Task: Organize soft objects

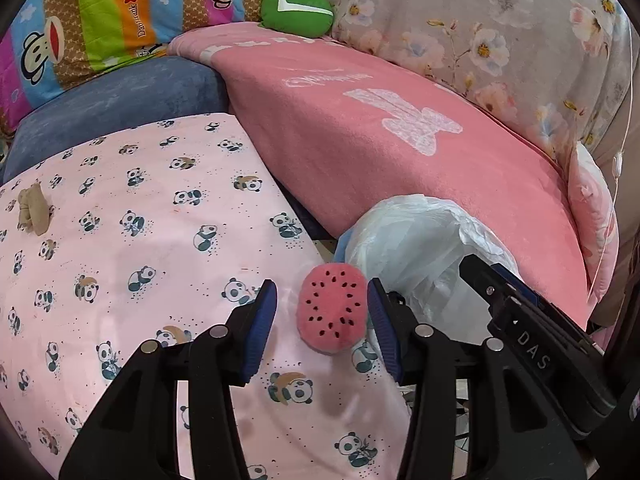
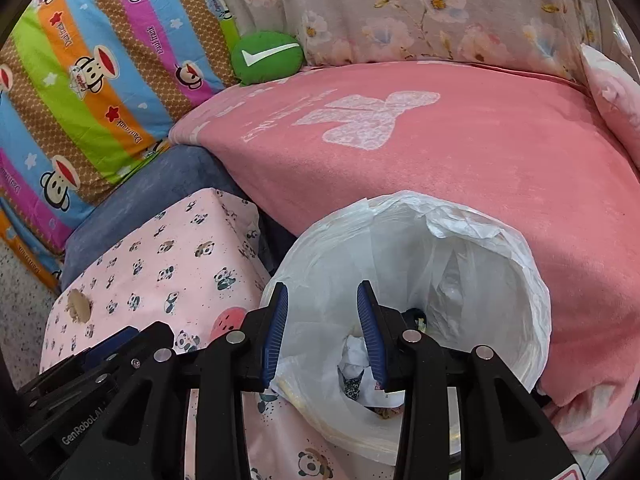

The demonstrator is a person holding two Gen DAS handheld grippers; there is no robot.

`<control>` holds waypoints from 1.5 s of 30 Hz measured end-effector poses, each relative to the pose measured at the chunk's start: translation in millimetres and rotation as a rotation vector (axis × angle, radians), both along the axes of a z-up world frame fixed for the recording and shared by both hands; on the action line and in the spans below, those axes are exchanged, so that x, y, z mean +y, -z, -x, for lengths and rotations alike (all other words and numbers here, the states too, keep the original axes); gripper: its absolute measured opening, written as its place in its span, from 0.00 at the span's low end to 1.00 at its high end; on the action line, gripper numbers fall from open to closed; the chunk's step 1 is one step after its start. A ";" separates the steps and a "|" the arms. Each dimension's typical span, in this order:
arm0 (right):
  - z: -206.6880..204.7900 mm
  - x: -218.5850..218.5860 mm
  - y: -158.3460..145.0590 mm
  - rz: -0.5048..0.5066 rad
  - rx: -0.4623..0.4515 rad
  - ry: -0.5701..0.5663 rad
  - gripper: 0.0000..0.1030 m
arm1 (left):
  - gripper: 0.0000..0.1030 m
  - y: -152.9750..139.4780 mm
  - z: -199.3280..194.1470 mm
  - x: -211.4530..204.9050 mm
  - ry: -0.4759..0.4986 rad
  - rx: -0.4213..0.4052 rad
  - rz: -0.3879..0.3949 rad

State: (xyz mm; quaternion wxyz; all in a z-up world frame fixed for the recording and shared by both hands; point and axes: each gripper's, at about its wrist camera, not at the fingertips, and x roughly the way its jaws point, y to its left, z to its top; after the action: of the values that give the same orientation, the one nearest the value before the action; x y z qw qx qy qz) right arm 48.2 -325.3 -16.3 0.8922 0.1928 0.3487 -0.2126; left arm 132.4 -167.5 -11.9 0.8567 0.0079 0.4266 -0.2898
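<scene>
A pink watermelon-slice plush (image 1: 332,309) lies on the panda-print pink cushion (image 1: 132,240). My left gripper (image 1: 322,320) is open around it, one blue pad on each side, neither clearly touching. The same plush (image 2: 228,320) peeks out behind the left gripper's body in the right wrist view. My right gripper (image 2: 322,328) is open over the mouth of a white plastic bag (image 2: 460,264), with nothing between its fingers. A brown plush (image 1: 34,208) sits at the cushion's far left. A green round plush (image 1: 297,9) with a white check mark rests at the back.
A pink blanket (image 1: 400,140) covers the seat on the right. A blue cushion (image 1: 120,96) lies behind the panda one. A striped cartoon-monkey pillow (image 2: 92,80) and a floral cover (image 2: 400,12) stand at the back. The bag (image 1: 420,240) holds crumpled paper (image 2: 356,364).
</scene>
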 end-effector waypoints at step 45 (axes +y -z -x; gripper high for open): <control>-188.6 283.0 41.2 -0.171 0.067 -0.561 0.41 | 0.52 39.1 -125.7 316.1 -0.552 0.031 -0.073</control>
State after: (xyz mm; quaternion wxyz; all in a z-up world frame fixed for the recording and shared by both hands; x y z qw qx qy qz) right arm 236.8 -42.3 -57.5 0.8847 0.1562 0.4342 0.0665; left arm 258.2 148.6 -51.0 0.8957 -0.0822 0.4359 -0.0301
